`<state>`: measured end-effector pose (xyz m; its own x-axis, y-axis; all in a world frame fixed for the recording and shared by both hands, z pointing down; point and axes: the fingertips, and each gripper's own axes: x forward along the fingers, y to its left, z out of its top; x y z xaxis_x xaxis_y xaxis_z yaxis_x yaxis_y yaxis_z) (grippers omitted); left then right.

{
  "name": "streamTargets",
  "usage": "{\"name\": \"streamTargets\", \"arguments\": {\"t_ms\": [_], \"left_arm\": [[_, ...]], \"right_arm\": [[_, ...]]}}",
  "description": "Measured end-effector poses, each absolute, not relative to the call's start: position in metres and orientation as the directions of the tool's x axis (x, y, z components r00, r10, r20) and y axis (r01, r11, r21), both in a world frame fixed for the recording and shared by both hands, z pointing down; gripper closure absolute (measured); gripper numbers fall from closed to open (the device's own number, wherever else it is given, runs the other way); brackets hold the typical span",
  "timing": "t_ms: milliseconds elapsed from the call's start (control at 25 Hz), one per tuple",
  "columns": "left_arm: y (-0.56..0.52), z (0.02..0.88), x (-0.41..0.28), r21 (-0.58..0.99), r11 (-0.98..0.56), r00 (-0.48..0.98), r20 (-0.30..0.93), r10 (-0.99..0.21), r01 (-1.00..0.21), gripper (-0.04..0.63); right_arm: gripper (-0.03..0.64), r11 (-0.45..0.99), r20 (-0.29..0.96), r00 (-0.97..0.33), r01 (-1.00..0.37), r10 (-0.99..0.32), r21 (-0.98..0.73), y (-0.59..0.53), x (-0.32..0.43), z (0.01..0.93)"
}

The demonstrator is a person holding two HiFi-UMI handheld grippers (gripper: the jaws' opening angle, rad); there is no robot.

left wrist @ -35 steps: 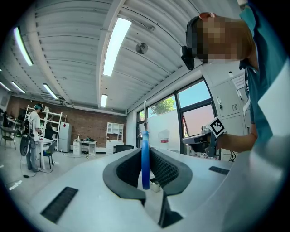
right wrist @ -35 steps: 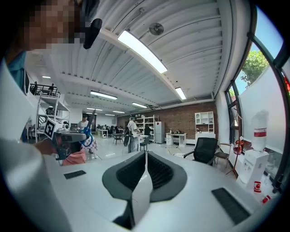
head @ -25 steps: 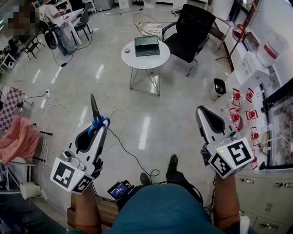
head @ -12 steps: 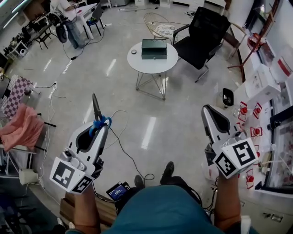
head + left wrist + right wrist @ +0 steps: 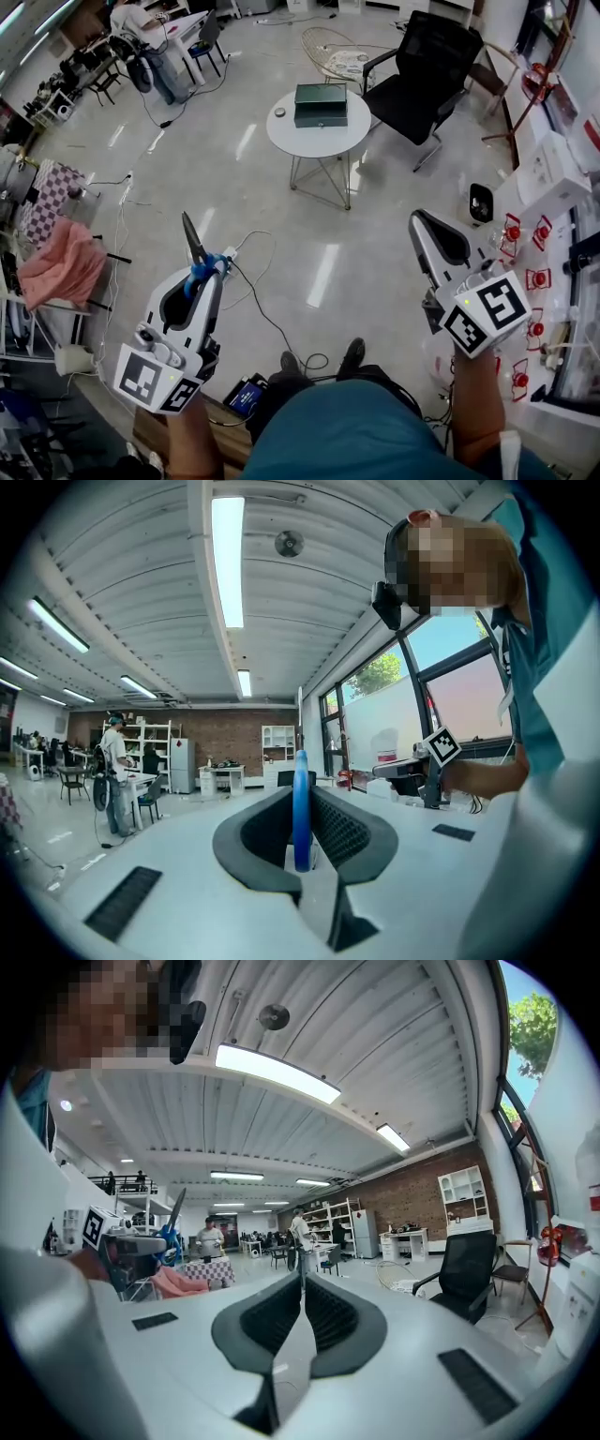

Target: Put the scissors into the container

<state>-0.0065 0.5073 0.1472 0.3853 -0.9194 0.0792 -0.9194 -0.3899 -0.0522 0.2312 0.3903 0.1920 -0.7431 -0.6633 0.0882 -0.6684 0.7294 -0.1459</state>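
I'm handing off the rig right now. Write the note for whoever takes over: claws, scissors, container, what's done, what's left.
Left claw: shut on the blue handle of the scissors, blades pointing ahead, away from the person.
Right claw: shut, empty.
Container: dark box on the round white table, across the floor ahead, well apart from both claws.
Done: scissors are in the grip.
Left: carry them to the table and put them into the container. Whether it stands open cannot be told from here.
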Motion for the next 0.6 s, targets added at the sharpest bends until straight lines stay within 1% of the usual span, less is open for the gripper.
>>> {"name": "streamTargets", "arguments": {"t_ms": [240,600], "left_arm": [[0.478,0.139,-0.008,-0.039,-0.399,0.394,0.098,-0.914,-0.916,0.529],[0.404,0.118,-0.025,-0.027,-0.523,0.519,0.081,-0.851,-0.852,0.529]], "right_arm": [[0.575,0.723,0.111,-0.737,-0.676,-0.667,-0.143,0.367,0.233,0.183],[0.575,0.639,0.132,-0.647,-0.763,-0.751,-0.103,0.331,0.223,0.151]]}}
